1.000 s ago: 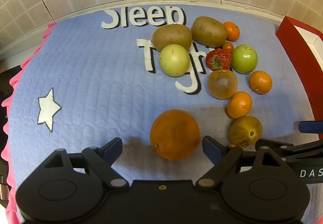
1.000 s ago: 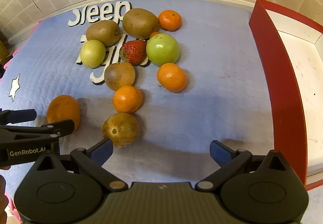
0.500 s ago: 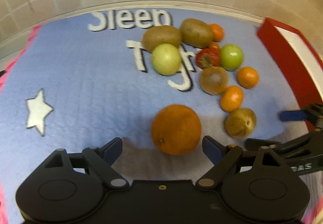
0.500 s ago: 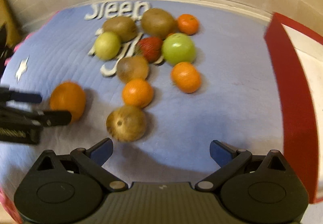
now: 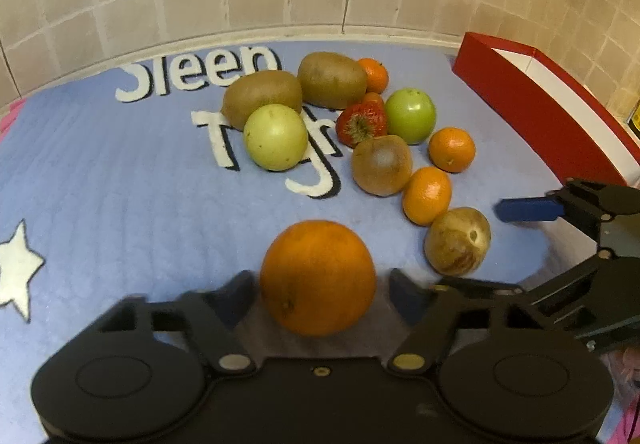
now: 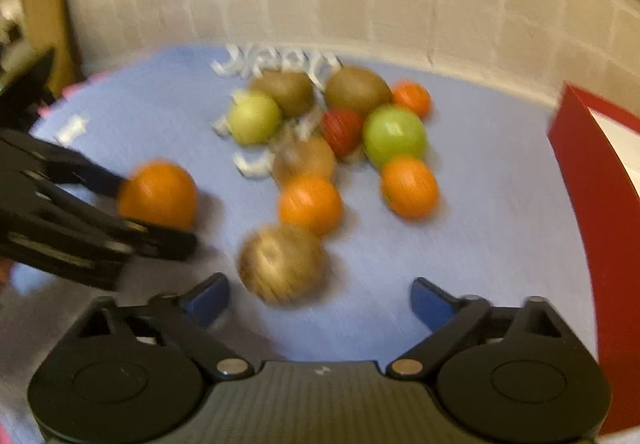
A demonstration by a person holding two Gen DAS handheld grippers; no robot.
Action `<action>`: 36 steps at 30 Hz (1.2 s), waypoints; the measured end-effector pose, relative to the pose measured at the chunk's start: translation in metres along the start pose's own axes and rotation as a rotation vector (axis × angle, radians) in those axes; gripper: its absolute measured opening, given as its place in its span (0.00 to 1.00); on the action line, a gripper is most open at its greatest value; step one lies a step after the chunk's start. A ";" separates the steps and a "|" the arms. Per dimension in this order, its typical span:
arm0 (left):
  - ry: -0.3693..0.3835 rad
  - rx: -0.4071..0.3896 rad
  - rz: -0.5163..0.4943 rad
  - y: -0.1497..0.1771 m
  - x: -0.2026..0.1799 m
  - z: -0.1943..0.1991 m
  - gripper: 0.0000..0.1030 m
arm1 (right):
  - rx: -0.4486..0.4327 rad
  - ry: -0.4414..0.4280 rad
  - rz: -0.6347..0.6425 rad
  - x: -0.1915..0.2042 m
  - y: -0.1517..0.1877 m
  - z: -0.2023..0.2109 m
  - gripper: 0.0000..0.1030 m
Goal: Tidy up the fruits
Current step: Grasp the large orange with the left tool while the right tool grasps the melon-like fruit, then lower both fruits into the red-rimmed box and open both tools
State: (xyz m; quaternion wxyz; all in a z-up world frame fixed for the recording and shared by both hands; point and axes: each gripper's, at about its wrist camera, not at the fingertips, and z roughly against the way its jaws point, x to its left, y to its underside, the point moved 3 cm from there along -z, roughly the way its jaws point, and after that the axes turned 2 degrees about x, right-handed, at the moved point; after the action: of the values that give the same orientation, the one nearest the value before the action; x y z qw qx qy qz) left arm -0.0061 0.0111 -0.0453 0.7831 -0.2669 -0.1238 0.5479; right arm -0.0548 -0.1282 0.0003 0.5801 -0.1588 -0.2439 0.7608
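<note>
The blue mat [image 5: 100,179] carries white writing, "Sleep" above a partly covered word starting with "T". Near its front lies the big orange [image 5: 318,276], straight ahead of the left gripper [image 5: 320,290]. It sits between the jaws, which have just been closing; the pads look close to its sides, but firm contact I cannot tell. It is round, with no long axis. The right gripper [image 6: 320,298], spread with jaws just closing slightly, stands behind the brown fruit [image 6: 282,262], not around it.
</note>
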 end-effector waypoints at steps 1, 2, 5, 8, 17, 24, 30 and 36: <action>-0.008 -0.001 -0.002 -0.001 0.000 -0.002 0.66 | -0.003 -0.011 0.012 0.001 -0.003 -0.003 0.88; -0.011 -0.005 -0.003 -0.001 0.001 -0.003 0.66 | 0.005 -0.018 0.029 0.004 -0.005 -0.007 0.82; 0.003 -0.018 0.042 -0.002 0.005 0.000 0.65 | -0.027 -0.023 0.064 0.010 -0.011 -0.007 0.45; 0.004 -0.046 0.076 -0.003 0.007 0.008 0.65 | -0.057 -0.076 0.054 0.011 -0.014 0.003 0.44; 0.053 -0.204 0.081 -0.065 -0.016 0.044 0.65 | -0.191 -0.042 -0.028 -0.039 -0.055 0.063 0.44; 0.110 -0.282 -0.032 -0.146 -0.079 0.041 0.65 | -0.250 0.069 -0.124 -0.137 -0.075 0.109 0.44; 0.175 -0.253 -0.091 -0.187 -0.151 0.007 0.65 | -0.230 0.146 -0.242 -0.217 -0.056 0.120 0.44; 0.215 -0.141 -0.160 -0.199 -0.224 -0.042 0.65 | -0.094 0.188 -0.280 -0.258 -0.024 0.090 0.44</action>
State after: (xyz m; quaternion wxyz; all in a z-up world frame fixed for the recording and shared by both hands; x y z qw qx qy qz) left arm 0.0893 -0.2590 0.0522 0.8123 -0.3676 -0.0981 0.4420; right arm -0.0118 -0.3883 0.0776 0.6926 -0.2208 -0.2435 0.6421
